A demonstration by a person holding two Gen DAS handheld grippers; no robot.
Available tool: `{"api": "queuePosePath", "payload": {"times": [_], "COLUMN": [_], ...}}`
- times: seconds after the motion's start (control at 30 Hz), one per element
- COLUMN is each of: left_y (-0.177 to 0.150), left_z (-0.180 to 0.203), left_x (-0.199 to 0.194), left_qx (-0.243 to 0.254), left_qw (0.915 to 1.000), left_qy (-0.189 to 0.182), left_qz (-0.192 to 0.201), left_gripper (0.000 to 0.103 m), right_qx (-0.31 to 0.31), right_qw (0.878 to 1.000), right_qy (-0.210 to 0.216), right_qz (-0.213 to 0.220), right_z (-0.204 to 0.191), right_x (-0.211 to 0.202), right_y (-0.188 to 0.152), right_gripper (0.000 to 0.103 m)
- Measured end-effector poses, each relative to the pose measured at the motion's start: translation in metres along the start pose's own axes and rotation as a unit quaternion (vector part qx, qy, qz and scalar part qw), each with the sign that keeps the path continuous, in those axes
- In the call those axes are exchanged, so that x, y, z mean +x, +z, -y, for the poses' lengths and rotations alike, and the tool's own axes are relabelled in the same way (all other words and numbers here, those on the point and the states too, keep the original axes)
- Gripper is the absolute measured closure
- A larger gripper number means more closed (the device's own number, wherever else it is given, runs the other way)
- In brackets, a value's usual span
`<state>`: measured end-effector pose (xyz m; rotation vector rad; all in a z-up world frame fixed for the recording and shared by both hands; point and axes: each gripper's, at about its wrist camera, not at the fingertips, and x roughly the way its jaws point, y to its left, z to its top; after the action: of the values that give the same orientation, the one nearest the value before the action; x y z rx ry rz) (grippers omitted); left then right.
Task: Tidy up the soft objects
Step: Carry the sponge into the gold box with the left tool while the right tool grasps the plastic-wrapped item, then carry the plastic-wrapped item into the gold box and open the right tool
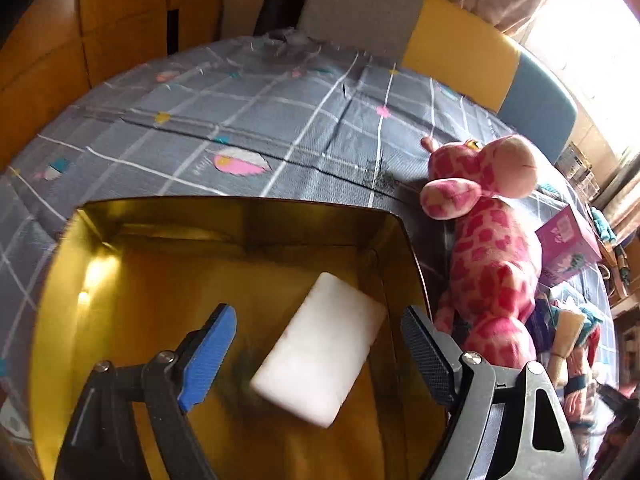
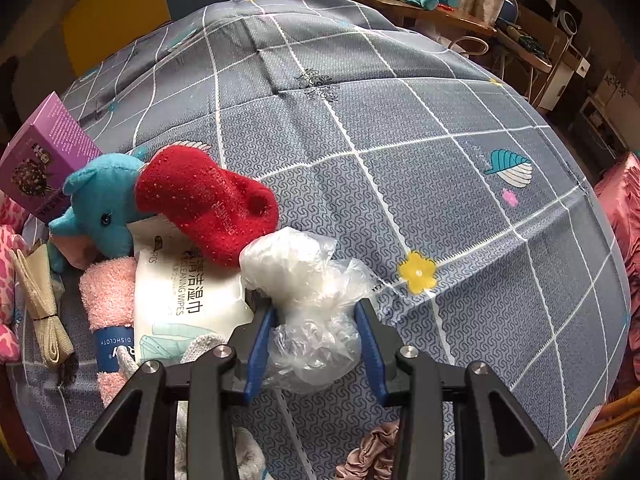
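Inside the gold tin [image 1: 60, 280], a white rectangular sponge [image 1: 320, 350], slightly blurred.

You see a glossy, gold-toned metal tin [image 1: 224, 216] with a matt white foam-like block [image 1: 320, 348] in it. The bed sheet [image 2: 400, 128] is woven, matt cloth. Your right gripper [image 2: 316, 336] pinches crinkled, shiny clear plastic bag [image 2: 308, 280]; the red sock [image 2: 208, 204] looks fuzzy, the giraffe toy [image 1: 488, 248] plush.

Bed [image 2: 420, 128]: grey checked cover. Directly on it: gold tin [image 1: 60, 280], pink giraffe [image 1: 492, 248], purple box [image 2: 44, 152], wipes pack [image 2: 180, 292], pink dishcloth [image 2: 108, 292], scrunchie [image 2: 372, 452].
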<state>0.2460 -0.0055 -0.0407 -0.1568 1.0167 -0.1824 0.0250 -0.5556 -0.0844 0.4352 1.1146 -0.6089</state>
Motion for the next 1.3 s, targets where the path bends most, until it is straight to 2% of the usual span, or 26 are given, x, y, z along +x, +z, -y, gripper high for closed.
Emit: {"api": "queuePosePath", "payload": {"times": [0.23, 0.43, 0.67, 0.83, 1.03, 1.2, 1.3], "left_y": [-0.038, -0.075, -0.107, -0.119, -0.126, -0.130, -0.132], "left_z": [-0.001, -0.001, -0.008, -0.012, -0.014, -0.017, -0.021], "left_x": [-0.062, -0.102, -0.121, -0.126, -0.131, -0.133, -0.134], "left_qx": [0.029, 0.041, 0.030, 0.028, 0.027, 0.031, 0.029], "left_qw": [0.9975, 0.9948, 0.9947, 0.9942, 0.9942, 0.9939, 0.9939], "left_qy": [0.020, 0.026, 0.042, 0.049, 0.048, 0.052, 0.052], "left_qz": [0.062, 0.090, 0.089, 0.091, 0.092, 0.092, 0.093], "left_gripper": [0.013, 0.009, 0.009, 0.008, 0.008, 0.008, 0.008], "right_qx": [-0.022, -0.012, -0.009, 0.001, -0.006, -0.023, -0.041], "right_qw": [0.999, 0.999, 0.999, 0.998, 0.992, 0.990, 0.985], "right_qy": [-0.020, -0.017, -0.013, -0.006, 0.022, 0.067, 0.109], "right_qz": [0.010, 0.034, 0.040, 0.067, 0.125, 0.125, 0.125], "right_z": [-0.010, -0.006, -0.006, -0.004, -0.012, -0.029, -0.048], "right_x": [-0.004, -0.014, -0.016, -0.027, -0.053, -0.064, -0.079], "right_y": [-0.004, -0.003, -0.001, 0.000, -0.001, -0.008, -0.018], "right_gripper": [0.066, 0.069, 0.069, 0.069, 0.069, 0.069, 0.069]}}
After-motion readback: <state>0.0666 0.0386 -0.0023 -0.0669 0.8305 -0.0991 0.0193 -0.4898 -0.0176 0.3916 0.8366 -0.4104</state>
